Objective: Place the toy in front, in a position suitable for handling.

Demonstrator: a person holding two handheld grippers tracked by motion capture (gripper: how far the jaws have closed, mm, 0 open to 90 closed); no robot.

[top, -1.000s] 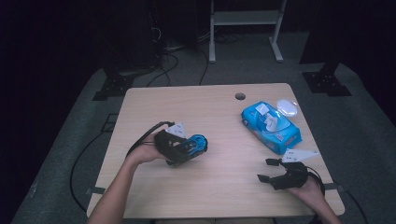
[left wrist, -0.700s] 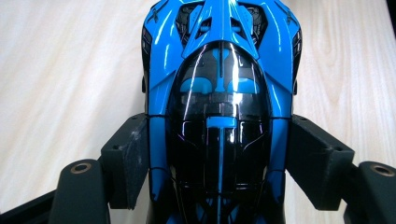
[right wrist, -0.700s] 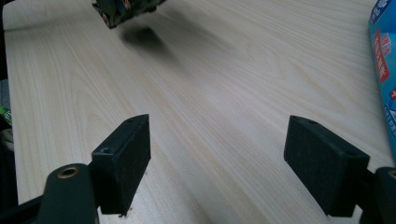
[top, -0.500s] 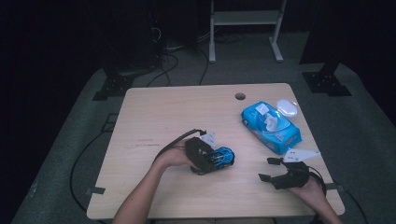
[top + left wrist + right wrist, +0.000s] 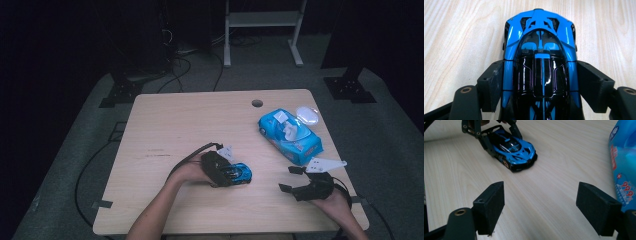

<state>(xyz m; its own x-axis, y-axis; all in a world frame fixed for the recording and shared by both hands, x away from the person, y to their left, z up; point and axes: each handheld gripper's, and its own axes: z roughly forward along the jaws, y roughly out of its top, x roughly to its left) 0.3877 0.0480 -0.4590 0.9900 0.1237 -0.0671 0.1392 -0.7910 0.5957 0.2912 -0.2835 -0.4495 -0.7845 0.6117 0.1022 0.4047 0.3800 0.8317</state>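
High view showed, nearest the person's edge of the table [image 5: 165, 125], the right claw [image 5: 291, 179] resting low on the wood at the right, its jaws spread wide with nothing between them. In the right gripper view its two black pads stood far apart over bare wood, with the toy car ahead of them and the wipes pack at the right edge. A little farther in, near the middle, the left claw [image 5: 231, 171] was clenched around a blue toy car [image 5: 241, 173]. In the left gripper view the pads pressed against both flanks of the car at its rear half, its nose pointing away, and the car [image 5: 540, 60] sat on its wheels on the table. Beyond, toward the far right, lay a blue wipes pack [image 5: 290, 135], with a clear lid [image 5: 307, 115] just behind it.
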